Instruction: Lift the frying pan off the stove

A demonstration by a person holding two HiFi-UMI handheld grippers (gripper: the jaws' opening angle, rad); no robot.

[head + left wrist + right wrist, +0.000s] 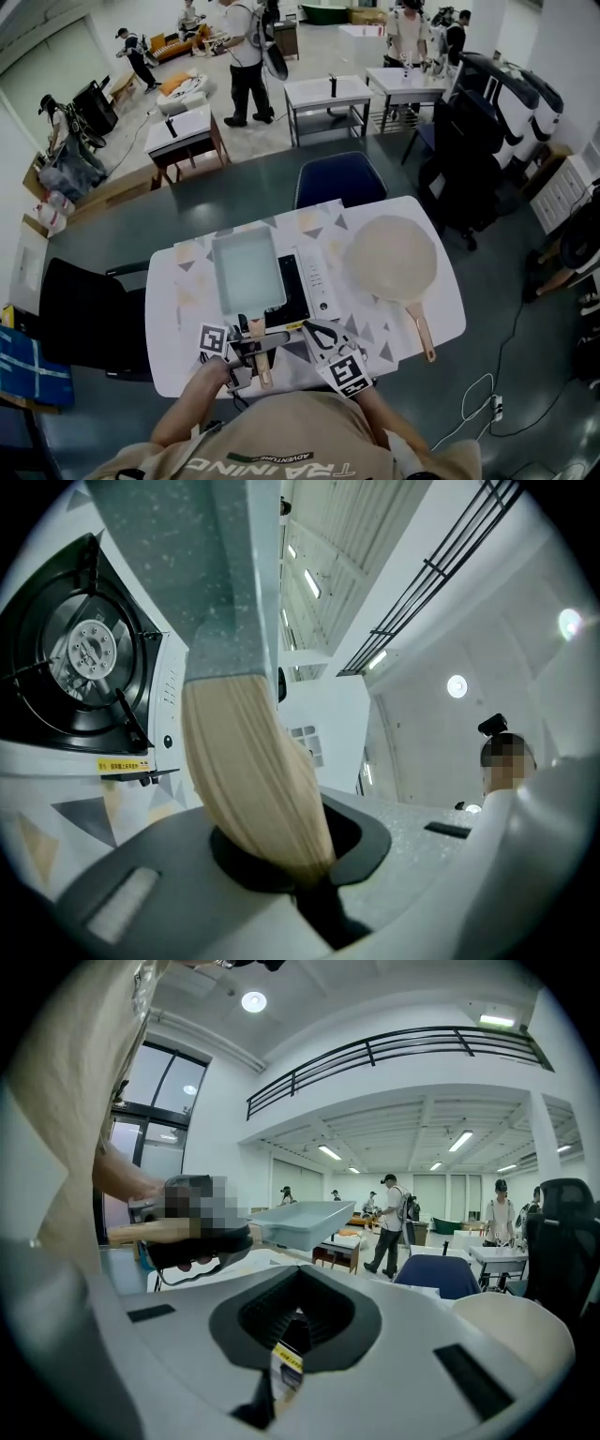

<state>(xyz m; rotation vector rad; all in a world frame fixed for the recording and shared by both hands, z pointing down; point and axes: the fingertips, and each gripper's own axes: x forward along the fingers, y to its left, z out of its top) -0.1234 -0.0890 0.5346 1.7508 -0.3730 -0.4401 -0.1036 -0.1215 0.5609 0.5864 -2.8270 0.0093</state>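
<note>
Our left hand-held gripper point(298, 850) is clamped on the wooden handle point(248, 771) of the frying pan point(247, 272), near the middle of the bench's near edge; our right hand-held gripper point(295, 1321) sits just beside it toward the right edge, jaws pressed together on nothing; the pan hangs over the left part of the stove point(305, 286) at the middle of the bench point(169, 328); the left gripper view shows the burner point(86, 647) bare beside the pan's speckled underside, so we judge the pan already off the stove; a round pan point(392, 258) lies well apart toward the right edge; we expect the rectangular pan to be stiff and front-heavy, its weight levering on the single handle; the smooth wood may twist between the jaws, so we would grip as near the pan body as the handle allows and keep it level
</note>
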